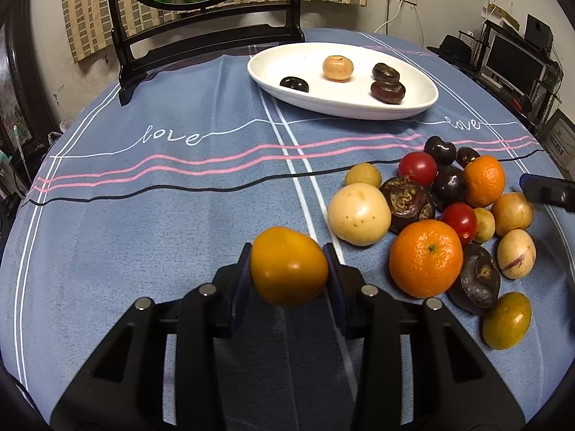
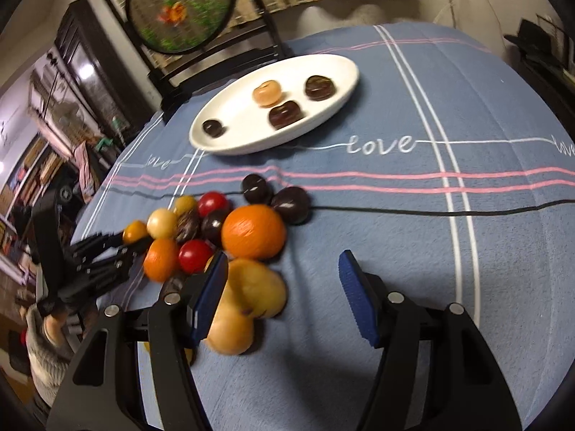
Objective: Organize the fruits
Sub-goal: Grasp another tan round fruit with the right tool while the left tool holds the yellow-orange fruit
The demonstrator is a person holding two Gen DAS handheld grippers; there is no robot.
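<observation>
The left tongs point(image 1: 289, 273) hold a yellow fruit point(image 1: 289, 271) tight between both pads, low over the blue cloth point(image 1: 161, 237) at the near side of the fruit heap point(image 1: 431, 215). The next good move, I think, is to lift it straight up first, then carry it to the white plate point(image 1: 273, 58) and set it down in the bare left part, away from the four fruits already there. The way over the cloth is free. The mirror stand point(image 1: 201, 54) is just behind the plate, so do not overshoot. The right tongs point(image 2: 284, 298) stand half wide and empty, two pale fruits point(image 2: 248, 298) near the left pad; keep them well apart from the left tongs.
</observation>
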